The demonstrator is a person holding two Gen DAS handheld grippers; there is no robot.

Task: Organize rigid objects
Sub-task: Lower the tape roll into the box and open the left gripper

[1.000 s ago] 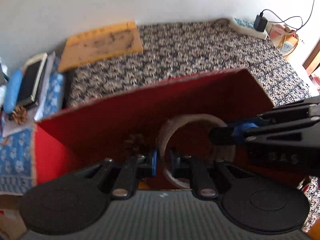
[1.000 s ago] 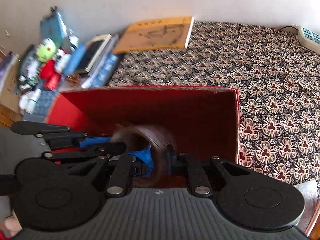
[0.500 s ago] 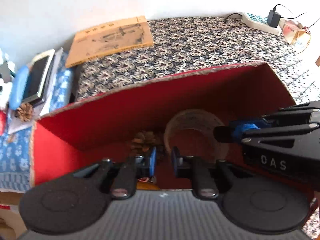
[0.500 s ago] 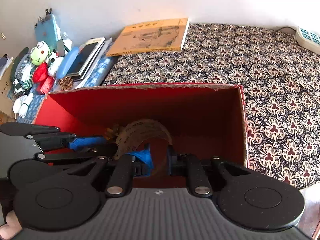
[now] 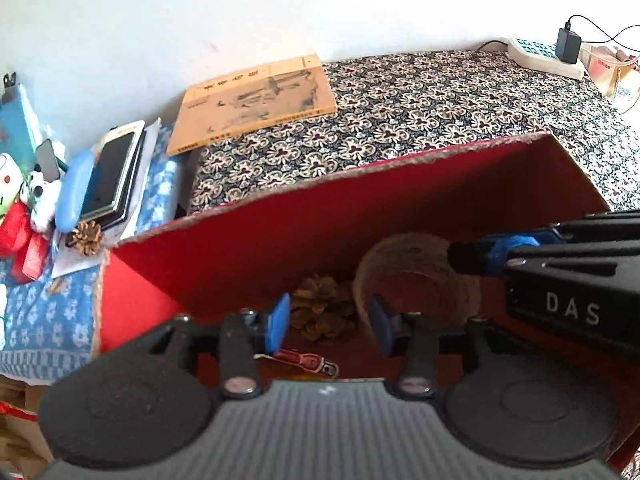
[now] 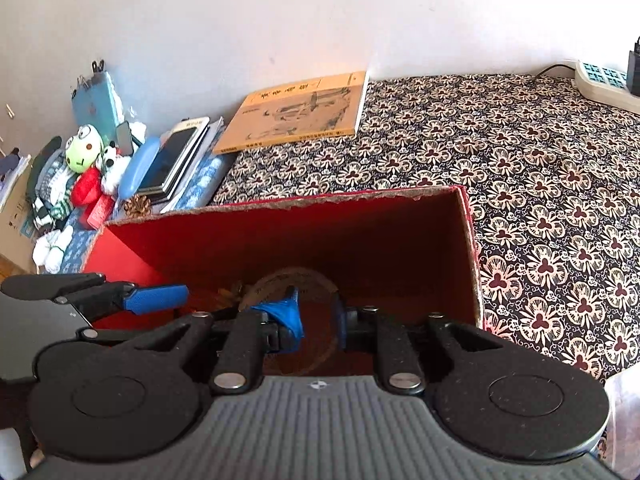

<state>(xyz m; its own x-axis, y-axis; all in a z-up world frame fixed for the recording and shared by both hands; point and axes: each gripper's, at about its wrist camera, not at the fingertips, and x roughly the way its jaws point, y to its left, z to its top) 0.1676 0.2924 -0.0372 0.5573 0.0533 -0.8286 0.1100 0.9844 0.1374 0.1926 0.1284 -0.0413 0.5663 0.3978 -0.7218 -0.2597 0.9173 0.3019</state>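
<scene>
A red cardboard box [image 5: 400,200] stands open on the patterned cloth; it also shows in the right wrist view [image 6: 280,240]. Inside it a tape roll [image 5: 416,256] stands on edge beside a pine cone [image 5: 320,308], with a small red item [image 5: 304,360] on the floor. My left gripper [image 5: 328,324] is open and empty over the box's near side. My right gripper [image 6: 318,318] is open above the tape roll [image 6: 296,280], holding nothing; it enters the left wrist view from the right [image 5: 500,250].
An orange book [image 5: 256,100] lies by the wall. Left of the box are a phone on a stack [image 5: 112,172], a blue case [image 5: 74,192], a loose pine cone [image 5: 86,236] and plush toys [image 6: 84,156]. A power strip [image 5: 544,56] sits far right.
Both grippers have risen and pulled back from the box. The left gripper's jaws have spread wider. The right gripper has let go of the tape roll, which now stands in the box.
</scene>
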